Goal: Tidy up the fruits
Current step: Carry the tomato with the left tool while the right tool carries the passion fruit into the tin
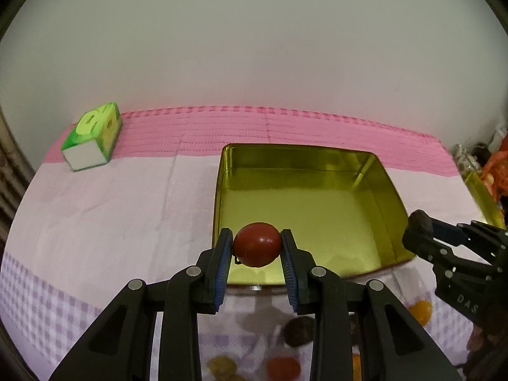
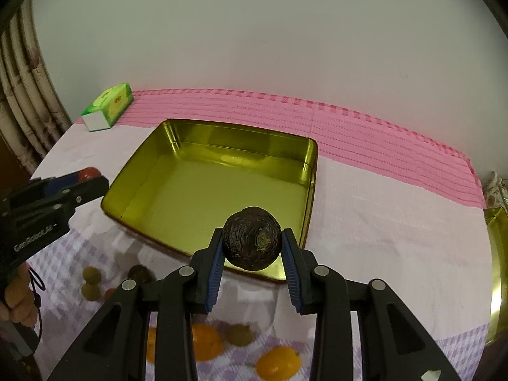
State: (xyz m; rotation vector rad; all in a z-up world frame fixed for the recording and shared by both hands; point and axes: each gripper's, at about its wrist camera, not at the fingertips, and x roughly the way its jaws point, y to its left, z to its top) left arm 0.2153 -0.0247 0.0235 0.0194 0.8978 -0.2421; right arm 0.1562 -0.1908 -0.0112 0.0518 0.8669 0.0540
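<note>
My left gripper [image 1: 257, 247] is shut on a small red tomato [image 1: 257, 248] and holds it above the near edge of the empty gold tin [image 1: 393, 203]. My right gripper [image 2: 252, 246] is shut on a dark wrinkled round fruit [image 2: 251, 238], held above the near right corner of the same tin [image 2: 312, 171]. The right gripper also shows in the left wrist view [image 1: 422, 231], at the tin's right side. The left gripper with the tomato shows in the right wrist view [image 2: 89, 177], left of the tin.
Several loose fruits lie on the checked cloth before the tin: oranges [image 2: 277, 363], brownish round ones [image 2: 91, 275] and a dark one [image 1: 298, 330]. A green tissue pack [image 1: 92, 136] stands at the far left. A second gold tin part [image 2: 500, 273] lies at the right.
</note>
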